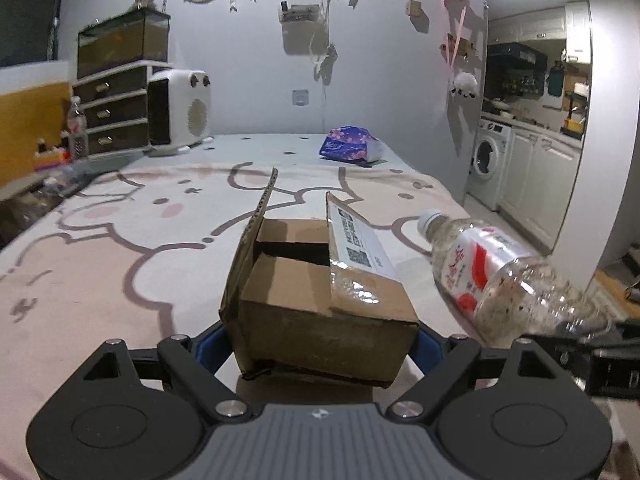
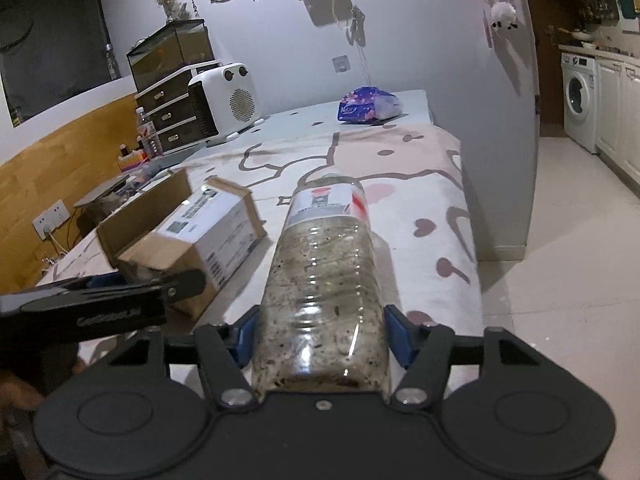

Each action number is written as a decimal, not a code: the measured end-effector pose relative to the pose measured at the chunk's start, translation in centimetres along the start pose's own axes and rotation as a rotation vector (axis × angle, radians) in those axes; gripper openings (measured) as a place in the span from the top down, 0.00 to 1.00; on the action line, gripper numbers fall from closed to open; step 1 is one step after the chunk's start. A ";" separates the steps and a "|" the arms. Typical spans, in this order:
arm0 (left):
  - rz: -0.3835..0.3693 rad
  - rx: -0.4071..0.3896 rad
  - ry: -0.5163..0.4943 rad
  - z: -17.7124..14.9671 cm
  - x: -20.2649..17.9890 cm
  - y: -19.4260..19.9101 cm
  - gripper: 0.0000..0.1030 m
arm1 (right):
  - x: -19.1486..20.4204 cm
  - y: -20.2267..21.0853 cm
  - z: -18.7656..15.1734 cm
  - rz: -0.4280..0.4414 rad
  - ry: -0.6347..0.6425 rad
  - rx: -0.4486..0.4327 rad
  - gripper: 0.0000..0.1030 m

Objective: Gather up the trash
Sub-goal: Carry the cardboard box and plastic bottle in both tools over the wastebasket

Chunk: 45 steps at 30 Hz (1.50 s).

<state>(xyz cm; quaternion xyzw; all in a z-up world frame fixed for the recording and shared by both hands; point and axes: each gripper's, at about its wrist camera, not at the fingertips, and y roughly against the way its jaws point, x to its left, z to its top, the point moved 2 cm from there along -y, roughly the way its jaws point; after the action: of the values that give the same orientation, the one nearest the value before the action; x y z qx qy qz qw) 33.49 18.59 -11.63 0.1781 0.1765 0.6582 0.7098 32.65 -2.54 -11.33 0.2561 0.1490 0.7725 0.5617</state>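
My left gripper is closed on the near end of a small brown corrugated cardboard box with a white shipping label, its blue pads pressed to the two side walls. The box is held low over the pink-and-white cartoon-print bed; from the left wrist view I cannot quite tell whether its underside clears the blanket or brushes it. Its top flaps stand open and the inside looks dark and probably empty, so I judge it light. Cardboard gives under a squeeze, though, and the near bottom edge already looks creased, so the grip is best kept low on the stiff corners and away from the loose flaps.

My right gripper clamps a clear plastic water bottle with a red-and-white label around its base end, the white cap pointing far and away from me. The bottle hangs above the right part of the bed, just right of the box. Its wall is speckled with grime inside and it seems to hold no liquid — light, smooth, easily dented. A hold on the ribbed lower body should slip less than one on the glossy label.

Far off on the bed lies a purple flowered plastic packet — possibly more trash.
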 end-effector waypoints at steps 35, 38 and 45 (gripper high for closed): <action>-0.131 -0.039 -0.055 -1.0 -20.7 5.3 0.14 | -18.2 12.5 -2.8 -0.100 -0.145 -0.124 0.39; -0.165 -0.022 -0.057 -1.3 -23.6 4.4 0.14 | -20.6 13.1 -3.5 -0.120 -0.171 -0.123 0.38; -0.220 0.031 -0.054 -3.1 -29.3 1.9 0.14 | -25.7 13.7 -5.5 -0.168 -0.226 -0.100 0.38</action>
<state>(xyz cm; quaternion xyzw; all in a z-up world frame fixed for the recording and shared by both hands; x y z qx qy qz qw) 28.25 -10.40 -12.96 0.1864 0.1860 0.5683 0.7795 24.85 -30.94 -14.69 0.2998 0.0670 0.6954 0.6497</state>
